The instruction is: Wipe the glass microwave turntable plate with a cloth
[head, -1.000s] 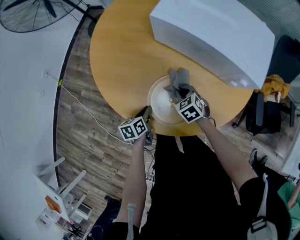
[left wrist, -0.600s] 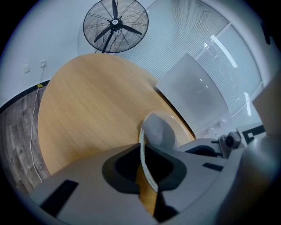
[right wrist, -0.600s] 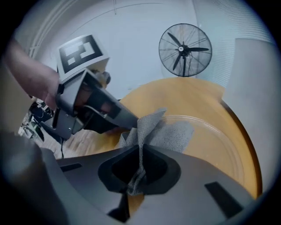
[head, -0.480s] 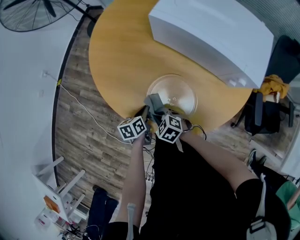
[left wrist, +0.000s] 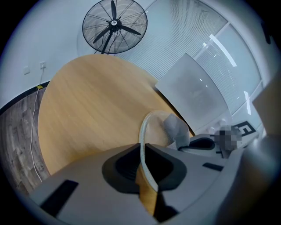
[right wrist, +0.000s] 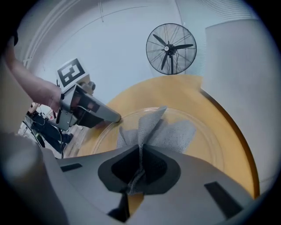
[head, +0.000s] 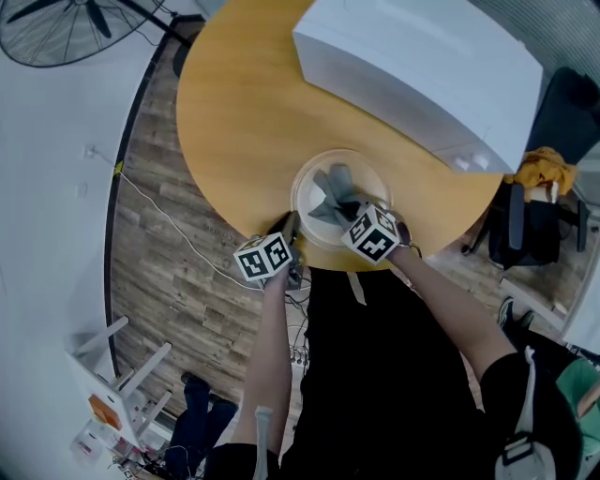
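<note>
The clear glass turntable plate (head: 367, 178) lies on the round wooden table (head: 234, 112) near its front edge. My left gripper (head: 292, 226) is shut on the plate's near-left rim; in the left gripper view the rim (left wrist: 146, 125) runs between the jaws of this gripper (left wrist: 142, 148). My right gripper (head: 349, 210) is shut on a grey cloth (head: 333, 195) that is spread on the middle of the plate. In the right gripper view the cloth (right wrist: 169, 131) fans out from this gripper (right wrist: 140, 151) over the glass (right wrist: 208, 143), with the left gripper (right wrist: 115, 117) at the far rim.
A white microwave (head: 422, 70) stands on the table just behind the plate, also in the left gripper view as a white box (left wrist: 193, 88). A floor fan (head: 66, 28) stands beyond the table at the left. A dark chair with a yellow cloth (head: 548, 173) sits at the right.
The right gripper dragged the cloth from the plate's far side to its near-left edge, then back to the middle. The left gripper kept still on the rim.
</note>
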Action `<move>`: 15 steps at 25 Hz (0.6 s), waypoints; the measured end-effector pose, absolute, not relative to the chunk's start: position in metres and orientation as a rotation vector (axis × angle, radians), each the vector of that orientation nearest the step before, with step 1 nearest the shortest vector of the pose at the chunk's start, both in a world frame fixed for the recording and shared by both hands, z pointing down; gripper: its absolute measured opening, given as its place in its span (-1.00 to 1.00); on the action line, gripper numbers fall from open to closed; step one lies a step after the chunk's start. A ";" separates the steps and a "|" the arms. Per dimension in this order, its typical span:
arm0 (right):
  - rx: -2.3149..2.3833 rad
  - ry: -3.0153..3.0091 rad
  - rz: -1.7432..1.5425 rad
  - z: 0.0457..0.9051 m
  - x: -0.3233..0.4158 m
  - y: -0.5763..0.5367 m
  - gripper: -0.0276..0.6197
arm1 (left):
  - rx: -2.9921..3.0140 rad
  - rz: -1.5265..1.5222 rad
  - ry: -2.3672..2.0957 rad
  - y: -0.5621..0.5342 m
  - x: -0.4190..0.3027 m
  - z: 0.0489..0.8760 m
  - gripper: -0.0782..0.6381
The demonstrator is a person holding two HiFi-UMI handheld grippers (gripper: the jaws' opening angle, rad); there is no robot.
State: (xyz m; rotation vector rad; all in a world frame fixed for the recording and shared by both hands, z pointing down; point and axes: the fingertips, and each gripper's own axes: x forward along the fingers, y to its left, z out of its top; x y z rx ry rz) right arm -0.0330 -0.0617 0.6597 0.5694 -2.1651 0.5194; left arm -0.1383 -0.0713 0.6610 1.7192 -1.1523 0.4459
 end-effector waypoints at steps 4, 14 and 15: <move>0.689 -2.123 0.523 0.661 0.012 -0.089 -0.84 | 1.721 0.447 -1.156 -0.072 -0.136 0.663 -0.70; 0.907 -1.999 0.579 0.658 0.056 -0.099 -0.84 | 1.722 0.444 -1.160 -0.072 -0.138 0.661 -0.70; 0.894 -2.006 0.618 0.659 0.049 -0.091 -0.84 | 1.724 0.443 -1.161 -0.072 -0.138 0.661 -0.70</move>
